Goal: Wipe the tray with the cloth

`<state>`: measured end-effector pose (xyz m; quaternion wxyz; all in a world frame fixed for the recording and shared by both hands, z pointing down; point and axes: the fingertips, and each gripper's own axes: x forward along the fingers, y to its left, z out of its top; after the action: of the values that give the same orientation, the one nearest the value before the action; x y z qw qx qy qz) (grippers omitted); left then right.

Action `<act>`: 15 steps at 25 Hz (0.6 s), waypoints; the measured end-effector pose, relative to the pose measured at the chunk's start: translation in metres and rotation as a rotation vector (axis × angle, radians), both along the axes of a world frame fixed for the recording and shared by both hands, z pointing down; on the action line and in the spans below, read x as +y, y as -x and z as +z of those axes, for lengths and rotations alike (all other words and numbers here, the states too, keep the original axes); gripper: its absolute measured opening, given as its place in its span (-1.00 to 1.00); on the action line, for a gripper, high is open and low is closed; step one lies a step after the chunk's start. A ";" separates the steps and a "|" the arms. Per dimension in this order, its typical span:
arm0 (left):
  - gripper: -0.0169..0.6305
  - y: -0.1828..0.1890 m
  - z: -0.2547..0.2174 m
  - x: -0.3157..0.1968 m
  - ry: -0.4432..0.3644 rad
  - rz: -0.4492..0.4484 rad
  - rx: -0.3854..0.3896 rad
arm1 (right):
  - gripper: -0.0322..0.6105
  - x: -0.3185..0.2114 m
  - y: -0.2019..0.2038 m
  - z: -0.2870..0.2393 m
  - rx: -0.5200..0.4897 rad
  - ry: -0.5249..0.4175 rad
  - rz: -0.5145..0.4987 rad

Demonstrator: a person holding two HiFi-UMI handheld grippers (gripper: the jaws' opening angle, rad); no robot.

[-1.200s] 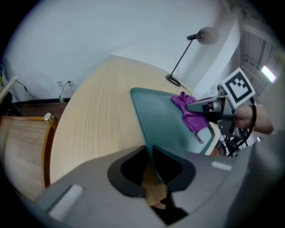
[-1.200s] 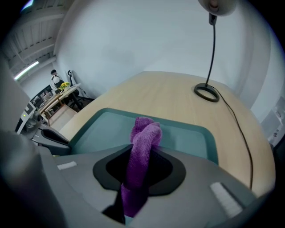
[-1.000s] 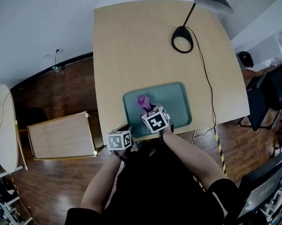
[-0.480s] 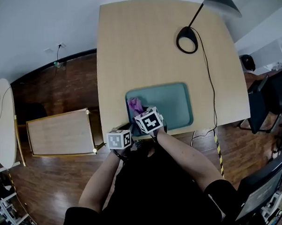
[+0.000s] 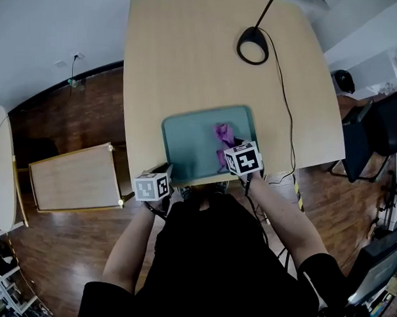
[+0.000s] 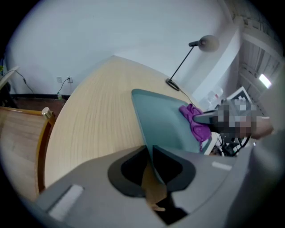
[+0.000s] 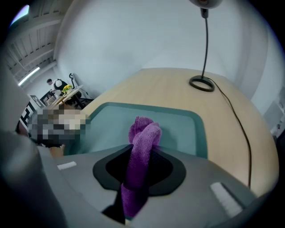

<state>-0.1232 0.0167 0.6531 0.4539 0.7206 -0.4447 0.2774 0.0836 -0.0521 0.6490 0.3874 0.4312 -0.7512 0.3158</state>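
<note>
pinching the tray (image 5: 186,141) by its near-left corner with the left gripper (image 6: 150,155) — clamping the purple cloth (image 7: 144,130) in the right gripper (image 7: 141,155), down on the tray's right side, at the worktop (image 5: 190,55) near edge.

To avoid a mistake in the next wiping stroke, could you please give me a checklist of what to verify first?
1. Grip: the right hand-held gripper is shut on the cloth: ok.
2. Place: the cloth lies over the right half of the tray: ok.
3. Hold: the left hand-held gripper clamps the tray's near left rim: ok.
4. Path: the lamp cable lies apart from the tray: ok.
5. Contact: the cloth is pressed flat on the tray: cannot tell.
</note>
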 end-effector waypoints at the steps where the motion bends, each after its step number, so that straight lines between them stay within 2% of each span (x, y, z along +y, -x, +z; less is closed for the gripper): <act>1: -0.73 0.001 0.001 0.000 -0.001 0.000 -0.001 | -0.63 0.001 -0.016 0.001 0.006 0.000 0.021; 5: -0.74 -0.002 0.005 0.003 0.001 0.005 0.012 | -0.63 0.005 -0.077 0.002 0.071 -0.007 0.065; 8: -0.74 -0.006 0.004 0.001 0.003 -0.001 -0.002 | -0.64 0.004 -0.106 0.000 0.059 -0.015 0.088; 11: -0.74 -0.004 0.001 -0.003 0.000 -0.019 -0.017 | -0.63 0.004 -0.103 -0.002 0.044 -0.022 0.107; 15: -0.76 -0.005 0.004 -0.002 0.010 -0.045 0.051 | -0.63 0.017 -0.064 0.001 0.019 0.002 0.086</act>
<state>-0.1180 0.0149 0.6569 0.4747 0.7149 -0.4480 0.2508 0.1471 -0.0353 0.6500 0.3810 0.4659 -0.7278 0.3287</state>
